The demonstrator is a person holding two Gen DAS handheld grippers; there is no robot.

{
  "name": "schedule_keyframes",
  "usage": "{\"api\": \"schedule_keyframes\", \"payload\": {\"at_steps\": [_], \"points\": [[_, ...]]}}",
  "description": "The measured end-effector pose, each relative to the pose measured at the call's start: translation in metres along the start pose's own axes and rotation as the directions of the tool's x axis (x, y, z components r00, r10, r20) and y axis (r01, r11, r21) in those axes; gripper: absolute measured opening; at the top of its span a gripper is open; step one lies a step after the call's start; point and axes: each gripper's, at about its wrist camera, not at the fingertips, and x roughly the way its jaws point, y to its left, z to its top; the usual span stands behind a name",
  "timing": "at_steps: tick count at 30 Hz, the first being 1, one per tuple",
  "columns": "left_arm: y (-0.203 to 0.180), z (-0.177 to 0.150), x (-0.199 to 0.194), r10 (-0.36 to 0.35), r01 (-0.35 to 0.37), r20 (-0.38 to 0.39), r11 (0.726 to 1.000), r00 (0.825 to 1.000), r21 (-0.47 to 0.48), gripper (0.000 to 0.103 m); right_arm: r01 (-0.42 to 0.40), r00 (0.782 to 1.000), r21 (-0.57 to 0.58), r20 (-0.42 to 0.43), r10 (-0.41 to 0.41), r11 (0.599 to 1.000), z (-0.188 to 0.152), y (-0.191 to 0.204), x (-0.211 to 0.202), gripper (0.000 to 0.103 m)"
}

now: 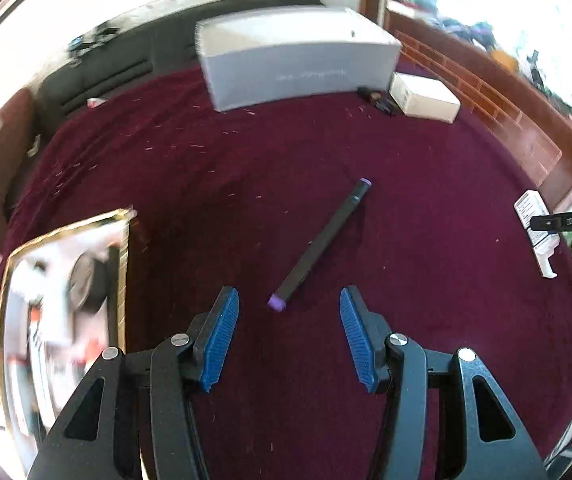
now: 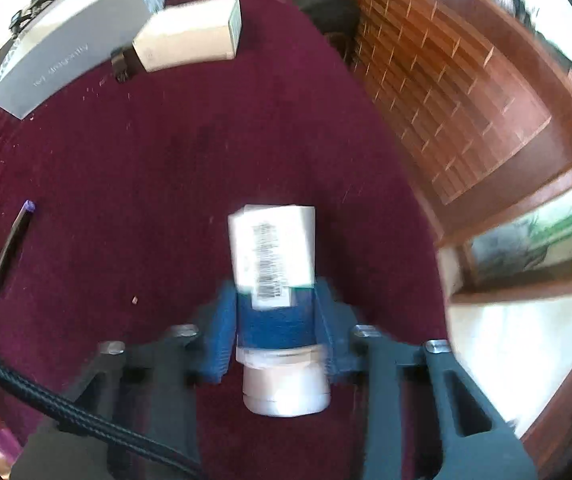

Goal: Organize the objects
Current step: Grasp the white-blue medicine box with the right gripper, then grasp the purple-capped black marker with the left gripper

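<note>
A black pen with purple ends (image 1: 319,243) lies diagonally on the maroon cloth, just ahead of my left gripper (image 1: 289,304), which is open and empty above the cloth. The pen also shows at the left edge of the right wrist view (image 2: 10,250). My right gripper (image 2: 276,300) is shut on a white tube with a barcode label and a white cap (image 2: 274,256), holding it above the cloth. The tube and right gripper show at the right edge of the left wrist view (image 1: 535,220).
A large grey box (image 1: 297,64) and a small white box (image 1: 423,98) stand at the far side of the cloth, with a small dark object (image 1: 377,98) between them. A gold-rimmed tray with items (image 1: 62,300) sits at the left. A wooden slatted surface (image 2: 457,92) lies to the right.
</note>
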Motion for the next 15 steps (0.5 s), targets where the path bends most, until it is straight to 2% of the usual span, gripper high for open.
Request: {"api": "schedule_keyframes", "payload": {"at_steps": [2, 8, 15], "points": [[-0.004, 0.008, 0.011, -0.03, 0.03, -0.01, 0.999, 0.999, 0.013, 0.047, -0.017, 1.0, 0.014, -0.004, 0.017, 1.0, -0.003, -0.003, -0.004, 0.032], [-0.012, 0.028, 0.045, -0.063, 0.065, -0.043, 0.996, 0.997, 0.053, 0.047, -0.152, 0.987, 0.072, -0.047, 0.156, 0.986, -0.02, -0.015, -0.015, 0.032], [-0.023, 0.029, 0.074, -0.005, 0.013, -0.083, 0.995, 0.997, 0.101, 0.047, -0.193, 0.978, 0.065, -0.061, 0.197, 0.979, -0.04, -0.003, -0.019, 0.032]]}}
